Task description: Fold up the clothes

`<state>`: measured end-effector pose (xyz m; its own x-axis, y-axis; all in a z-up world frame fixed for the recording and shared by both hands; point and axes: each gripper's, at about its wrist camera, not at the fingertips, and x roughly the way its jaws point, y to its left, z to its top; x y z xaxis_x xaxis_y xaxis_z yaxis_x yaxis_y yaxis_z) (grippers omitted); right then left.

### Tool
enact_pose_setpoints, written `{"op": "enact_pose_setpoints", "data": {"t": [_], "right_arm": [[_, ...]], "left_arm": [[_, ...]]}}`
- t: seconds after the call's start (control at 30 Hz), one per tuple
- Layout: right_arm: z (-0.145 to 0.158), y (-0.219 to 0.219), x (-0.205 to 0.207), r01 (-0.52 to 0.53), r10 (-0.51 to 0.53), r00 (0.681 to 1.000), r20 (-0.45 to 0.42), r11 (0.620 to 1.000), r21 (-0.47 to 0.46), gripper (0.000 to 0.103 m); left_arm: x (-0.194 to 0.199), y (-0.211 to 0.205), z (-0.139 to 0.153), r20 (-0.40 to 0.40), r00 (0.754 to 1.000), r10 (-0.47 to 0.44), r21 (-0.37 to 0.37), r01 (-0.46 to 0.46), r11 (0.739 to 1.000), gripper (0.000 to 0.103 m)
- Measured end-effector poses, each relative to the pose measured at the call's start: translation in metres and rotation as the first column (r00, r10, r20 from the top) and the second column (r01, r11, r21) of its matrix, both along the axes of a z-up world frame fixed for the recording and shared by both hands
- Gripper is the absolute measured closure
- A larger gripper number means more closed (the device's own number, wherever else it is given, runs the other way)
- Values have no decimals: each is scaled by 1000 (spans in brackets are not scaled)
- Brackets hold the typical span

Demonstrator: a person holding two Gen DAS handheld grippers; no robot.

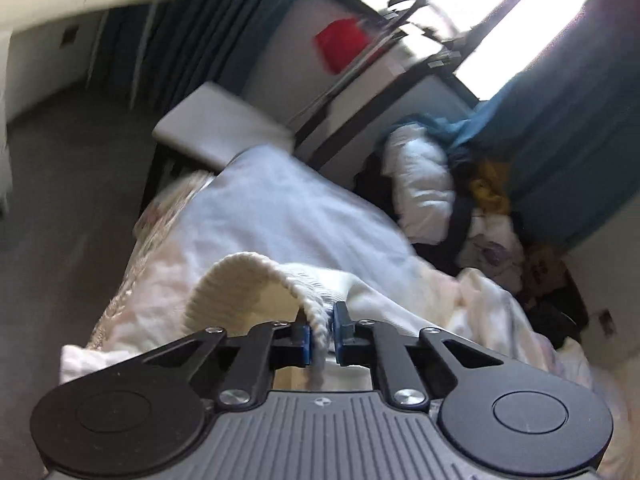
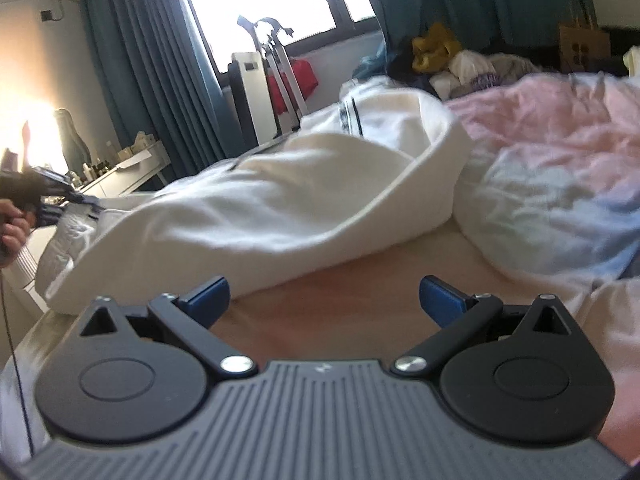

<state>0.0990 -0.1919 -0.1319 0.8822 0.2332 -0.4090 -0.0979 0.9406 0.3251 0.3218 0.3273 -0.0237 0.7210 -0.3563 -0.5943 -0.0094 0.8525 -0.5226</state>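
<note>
Cream sweatshirt (image 2: 256,200) is lying in a long, rumpled heap across the bed (image 2: 360,304), its thick rolled hem running along the side nearest the right gripper (image 2: 325,300). Beside it, on the far right, a crumpled pink and pale blue duvet (image 2: 560,160) is bunching up against the garment and touching it. Behind the bed, teal curtains (image 2: 152,80) are hanging on either side of a bright window (image 2: 256,0), with a white cabinet (image 2: 256,92) standing under the sill and something red (image 2: 296,76) sitting just beside it. A jumble of other clothes, among them a yellow piece (image 2: 434,48), is piling up against the wall near the head of the bed.

The left gripper (image 1: 320,330) is pinching the sweatshirt's ribbed cuff (image 1: 248,284) between its blue pads (image 1: 301,340), jaws drawn tight on the knit, and the cuff is arching upward above the bedding. From the right wrist view the same gripper is showing at the far left edge, with the person's hand (image 2: 14,232) wrapped around its handle. The right gripper is sitting low over the bare tan sheet, just short of the hem, its jaws spread wide with nothing between them.
</note>
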Motion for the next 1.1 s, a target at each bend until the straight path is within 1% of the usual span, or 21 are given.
{"op": "enact_pose_setpoints", "data": {"t": [0.1, 0.2, 0.23, 0.3, 0.33, 0.4, 0.47, 0.53, 0.6, 0.67, 0.73, 0.77, 0.8, 0.83, 0.87, 0.93, 0.97, 1.03, 1.1], "right_arm": [[10, 3, -11, -8, 10, 999, 48, 999, -31, 0], [20, 5, -23, -19, 23, 996, 89, 999, -45, 0], [23, 5, -28, -23, 27, 995, 101, 999, -42, 0], [30, 4, -37, -29, 33, 992, 125, 999, -31, 0], [33, 3, -42, -33, 36, 990, 135, 999, -24, 0], [38, 2, -51, -45, 45, 988, 147, 999, -3, 0], [39, 4, -58, -60, 58, 989, 139, 998, 7, 0], [37, 8, -60, -80, 78, 991, 113, 997, 9, 0], [35, 14, -60, -93, 92, 991, 92, 996, 3, 0], [34, 18, -61, -97, 97, 992, 81, 995, -8, 0], [34, 22, -63, -99, 100, 992, 72, 995, -17, 0], [34, 22, -65, -96, 97, 992, 75, 995, -18, 0], [36, 22, -66, -92, 93, 993, 79, 996, -17, 0], [36, 22, -67, -87, 87, 993, 82, 996, -13, 0], [37, 21, -67, -84, 84, 993, 83, 996, -6, 0], [37, 19, -65, -80, 79, 994, 80, 997, 11, 0], [36, 19, -63, -79, 77, 994, 78, 997, 17, 0], [35, 19, -61, -79, 77, 994, 71, 997, 21, 0], [34, 21, -57, -82, 80, 994, 69, 996, 25, 0]], "left_arm": [[-63, -9, 40, 103, 993, -65, 3, 65, 998, 94], [-140, -20, 64, 174, 973, -154, 30, 151, 988, 94], [-168, -23, 68, 190, 965, -180, 35, 177, 984, 94], [-221, -27, 62, 185, 958, -219, 32, 216, 976, 93], [-245, -30, 55, 173, 957, -235, 30, 233, 972, 93], [-288, -33, 32, 136, 957, -257, 27, 255, 966, 92], [-313, -31, 2, 89, 964, -251, 18, 251, 968, 91], [-328, -23, -29, 51, 972, -230, -27, 232, 972, 90], [-336, -16, -52, 33, 975, -221, -66, 223, 973, 87], [-338, -8, -65, 7, 976, -219, -109, 218, 970, 84], [-344, 4, -71, 19, 976, -218, -158, 218, 963, 77], [-346, 11, -73, 36, 974, -223, -199, 226, 954, 57], [-348, 19, -75, 53, 972, -229, -250, 235, 939, 32], [-349, 27, -77, 75, 971, -228, -287, 240, 927, 25], [-350, 34, -78, 101, 970, -220, -315, 241, 918, 22], [-346, 52, -82, 126, 974, -188, -371, 222, 902, 21], [-340, 60, -84, 120, 980, -161, -385, 195, 902, 20], [-321, 74, -90, 82, 992, -95, -392, 120, 912, 19], [-289, 85, -101, 37, 999, -36, -404, 48, 913, 19]]}}
